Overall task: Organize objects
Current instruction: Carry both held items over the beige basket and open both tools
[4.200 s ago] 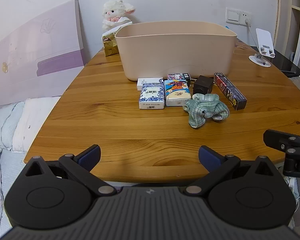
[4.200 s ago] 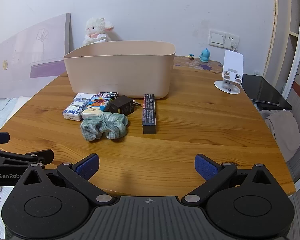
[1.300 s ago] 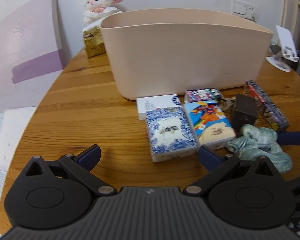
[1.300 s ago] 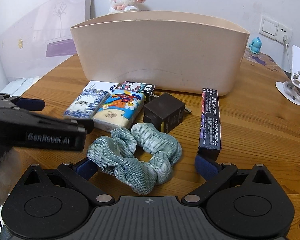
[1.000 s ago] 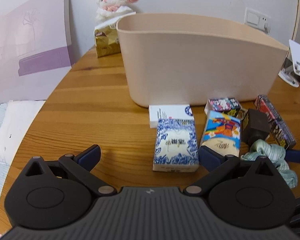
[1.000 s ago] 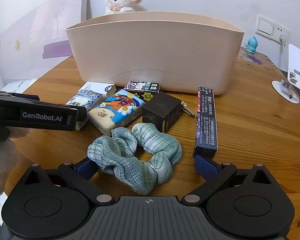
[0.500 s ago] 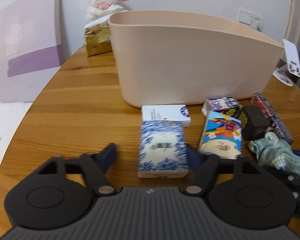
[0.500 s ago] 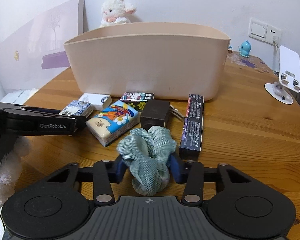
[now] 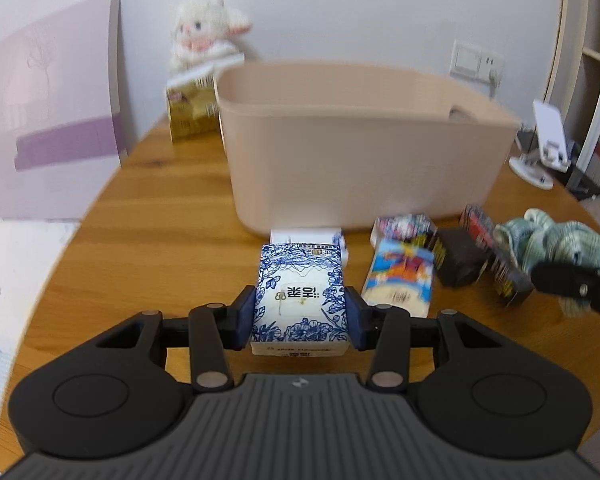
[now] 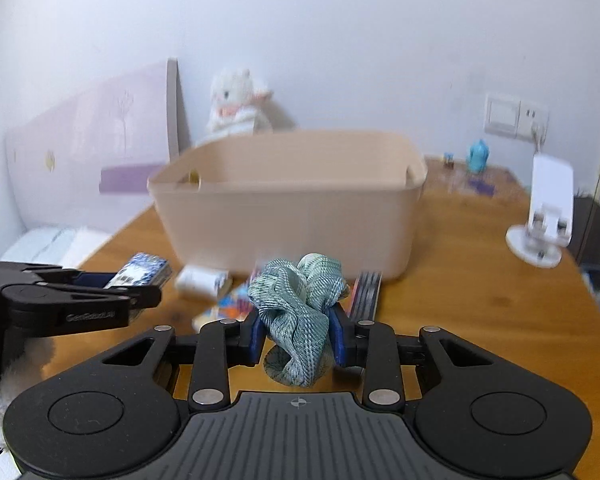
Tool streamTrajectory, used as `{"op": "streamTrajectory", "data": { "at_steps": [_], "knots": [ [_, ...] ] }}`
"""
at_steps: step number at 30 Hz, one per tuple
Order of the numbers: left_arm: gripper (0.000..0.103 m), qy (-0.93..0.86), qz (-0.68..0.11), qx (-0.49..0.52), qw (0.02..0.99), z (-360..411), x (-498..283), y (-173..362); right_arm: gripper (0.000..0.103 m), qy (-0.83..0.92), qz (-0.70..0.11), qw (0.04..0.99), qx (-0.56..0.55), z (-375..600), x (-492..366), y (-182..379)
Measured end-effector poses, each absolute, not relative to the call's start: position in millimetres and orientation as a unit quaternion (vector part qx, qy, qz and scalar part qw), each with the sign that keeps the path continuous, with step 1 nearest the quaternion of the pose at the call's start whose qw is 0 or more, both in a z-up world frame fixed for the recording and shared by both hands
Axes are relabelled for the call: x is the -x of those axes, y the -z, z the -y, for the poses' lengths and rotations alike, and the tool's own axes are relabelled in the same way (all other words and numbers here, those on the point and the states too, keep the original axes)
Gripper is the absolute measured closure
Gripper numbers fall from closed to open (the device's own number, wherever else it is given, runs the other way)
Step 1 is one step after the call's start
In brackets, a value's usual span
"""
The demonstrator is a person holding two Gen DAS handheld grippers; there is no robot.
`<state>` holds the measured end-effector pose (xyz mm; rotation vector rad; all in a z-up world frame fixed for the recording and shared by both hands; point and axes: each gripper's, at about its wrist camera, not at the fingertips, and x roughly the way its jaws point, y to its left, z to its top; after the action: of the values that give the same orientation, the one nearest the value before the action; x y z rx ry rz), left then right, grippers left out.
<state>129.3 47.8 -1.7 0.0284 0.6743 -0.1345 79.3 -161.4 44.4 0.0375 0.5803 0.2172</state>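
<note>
My left gripper (image 9: 300, 316) is shut on a blue-and-white tissue pack (image 9: 300, 284), held just above the wooden table (image 9: 160, 240). The jaws of my right gripper (image 10: 298, 338) are closing with a green plaid scrunchie (image 10: 296, 300) squeezed between the pads, lifted off the table. A beige plastic bin (image 9: 360, 160) stands open behind both. In the left wrist view the scrunchie (image 9: 556, 240) hangs at the far right. In the right wrist view the tissue pack (image 10: 144, 272) shows at the left, in the left gripper (image 10: 140, 292).
In front of the bin lie a cartoon tissue pack (image 9: 400, 280), a black cube charger (image 9: 460, 260), a long dark box (image 9: 496, 264), a white box (image 9: 300, 236) and a small patterned pack (image 9: 404, 226). A plush lamb (image 9: 204, 36), gold box (image 9: 190, 112) and phone stand (image 10: 544, 216) sit further back.
Both grippers were wide open a second ago. The left has shut on the tissue pack and the right on the scrunchie, and both have risen with them.
</note>
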Motion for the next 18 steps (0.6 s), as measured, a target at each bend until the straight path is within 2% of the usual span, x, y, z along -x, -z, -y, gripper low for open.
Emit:
{"op": "streamTrajectory", "data": {
  "at_steps": [6, 10, 18],
  "knots": [
    [0.055, 0.067, -0.278, -0.014, 0.958, -42.1, -136.8, -47.2, 0.073, -0.093, -0.234, 0.968, -0.021, 177.0, -114.0, -83.5],
    [0.055, 0.057, -0.251, -0.024, 0.966, -31.9, -157.0, -71.9, 0.073, -0.088, -0.231, 0.969, -0.022, 179.8, -146.5, -92.6],
    [0.055, 0.029, -0.27, -0.029, 0.962, -11.1, -220.3, -72.6, 0.073, -0.067, -0.255, 0.964, 0.011, 174.6, -206.1, -81.0]
  ]
}}
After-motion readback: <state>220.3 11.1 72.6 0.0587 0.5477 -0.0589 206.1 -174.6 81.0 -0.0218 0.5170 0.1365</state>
